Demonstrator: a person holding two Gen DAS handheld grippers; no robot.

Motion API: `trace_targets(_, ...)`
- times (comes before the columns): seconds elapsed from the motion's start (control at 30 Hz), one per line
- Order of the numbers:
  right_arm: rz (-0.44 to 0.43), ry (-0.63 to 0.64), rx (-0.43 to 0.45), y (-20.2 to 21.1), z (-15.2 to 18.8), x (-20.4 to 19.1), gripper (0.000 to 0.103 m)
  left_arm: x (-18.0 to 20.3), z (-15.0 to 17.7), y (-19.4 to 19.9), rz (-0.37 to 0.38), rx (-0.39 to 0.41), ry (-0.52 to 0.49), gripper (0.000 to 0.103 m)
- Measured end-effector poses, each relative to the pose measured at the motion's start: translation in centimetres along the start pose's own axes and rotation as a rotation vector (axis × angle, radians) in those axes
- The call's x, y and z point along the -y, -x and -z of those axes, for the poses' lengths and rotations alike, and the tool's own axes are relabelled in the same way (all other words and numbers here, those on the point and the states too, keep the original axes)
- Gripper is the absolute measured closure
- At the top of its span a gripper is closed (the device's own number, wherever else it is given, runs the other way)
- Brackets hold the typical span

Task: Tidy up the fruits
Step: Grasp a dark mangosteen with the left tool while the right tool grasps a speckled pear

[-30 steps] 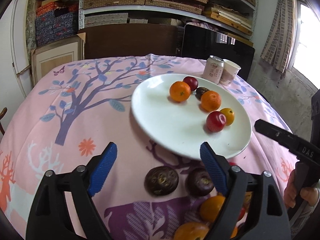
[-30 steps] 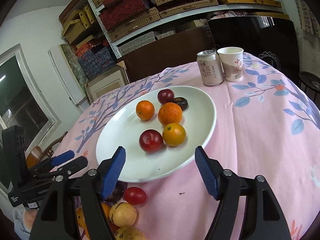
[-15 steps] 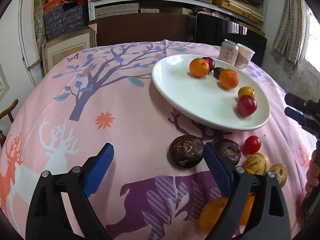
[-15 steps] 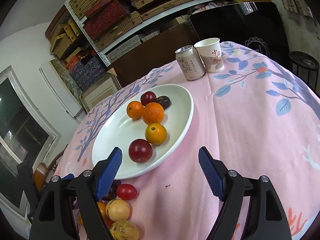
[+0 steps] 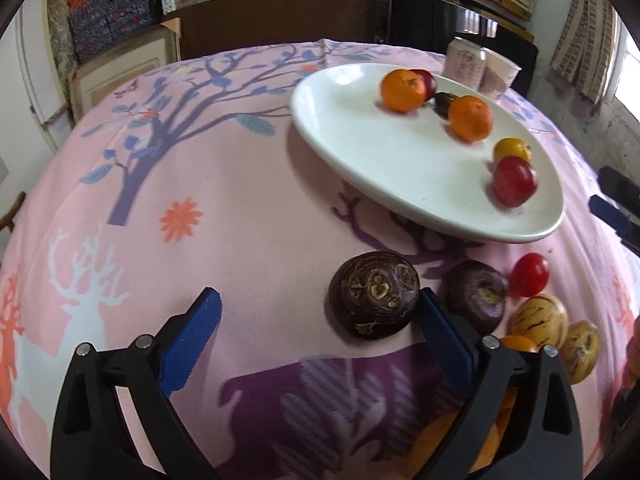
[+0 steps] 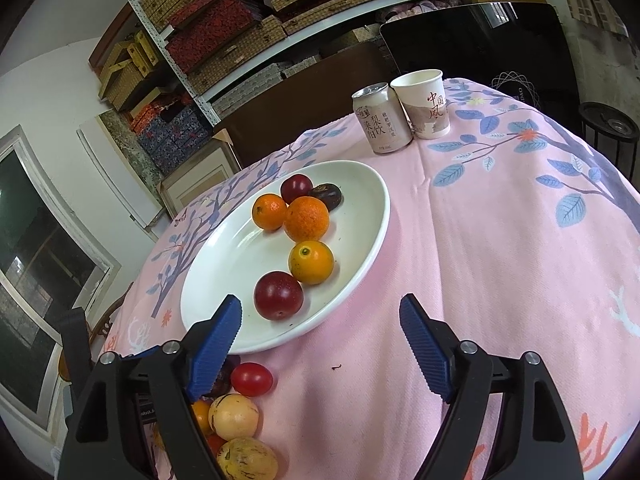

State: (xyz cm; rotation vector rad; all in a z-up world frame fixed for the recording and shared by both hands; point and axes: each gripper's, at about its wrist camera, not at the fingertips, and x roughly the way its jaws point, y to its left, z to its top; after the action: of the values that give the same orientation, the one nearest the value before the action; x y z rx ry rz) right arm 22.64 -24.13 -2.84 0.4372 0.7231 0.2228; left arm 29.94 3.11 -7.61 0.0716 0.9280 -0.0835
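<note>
A white plate (image 5: pixel 384 176) (image 6: pixel 224 264) holds two oranges (image 5: pixel 402 85), a yellow fruit (image 6: pixel 311 262), two red plums (image 6: pixel 279 295) and a dark fruit. On the cloth in front of it lie two dark purple fruits (image 5: pixel 374 300) (image 5: pixel 476 294), a red tomato (image 5: pixel 529 274) (image 6: pixel 251 379), striped yellow fruits (image 5: pixel 538 320) (image 6: pixel 233 417) and oranges. My left gripper (image 5: pixel 316 332) is open and empty; the nearer purple fruit sits just inside its right finger. My right gripper (image 6: pixel 320 340) is open and empty, above the plate's near rim.
A drink can (image 6: pixel 382 118) and a paper cup (image 6: pixel 426 104) stand beyond the plate. The round table has a pink patterned cloth (image 6: pixel 500 240). Shelves with boxes and a dark cabinet stand behind it. The right gripper's blue tip (image 5: pixel 610 214) shows at the left wrist view's right edge.
My left gripper has drawn back and down toward the loose fruits, so the purple fruit now sits by its right finger. My right gripper has pulled back and turned slightly; both stayed open.
</note>
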Motion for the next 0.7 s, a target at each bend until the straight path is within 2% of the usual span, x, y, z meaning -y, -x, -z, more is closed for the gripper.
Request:
trace_targets(0.1, 0.000, 0.000, -0.004, -0.1, 0.0, 0.0, 0.021, -1.4, 0.3, 0.9, -0.143, 0.042, -0.005, 0.007)
trace_targets(0.13, -0.002, -0.001, -0.005, -0.1, 0.0, 0.0, 0.021, -2.0, 0.3, 1.2, -0.148, 0.048, 0.013, 0.007)
trace_targets(0.23, -0.008, 0.004, -0.005, 0.0, 0.1, -0.2, 0.021, -3.2, 0.2, 1.6, -0.071, 0.061, 0.077, 0.007)
trace_targets(0.33, -0.018, 0.014, -0.007, 0.1, 0.1, -0.5, 0.021, -2.4, 0.2, 1.1, -0.047, 0.050, 0.041, 0.008)
trace_targets(0.4, -0.025, 0.024, -0.013, 0.0, 0.2, -0.7, 0.021, -2.2, 0.2, 1.0, -0.028, 0.044, 0.027, 0.025)
trace_targets(0.5, -0.033, 0.038, -0.019, 0.0, 0.2, -1.1, 0.021, -2.3, 0.1, 0.5, 0.017, 0.019, 0.042, 0.038)
trace_targets(0.53, -0.035, 0.042, -0.021, 0.0, 0.3, -1.1, 0.021, -2.2, 0.2, 0.4, 0.018, 0.021, 0.044, 0.039)
trace_targets(0.63, -0.045, 0.054, -0.032, -0.1, 0.4, -1.4, 0.021, -1.9, 0.2, 0.5, 0.026, 0.026, 0.035, 0.048)
trace_targets(0.7, -0.055, 0.071, -0.048, -0.1, 0.7, -1.8, 0.021, -1.5, 0.4, 0.7, 0.037, 0.032, 0.016, 0.059)
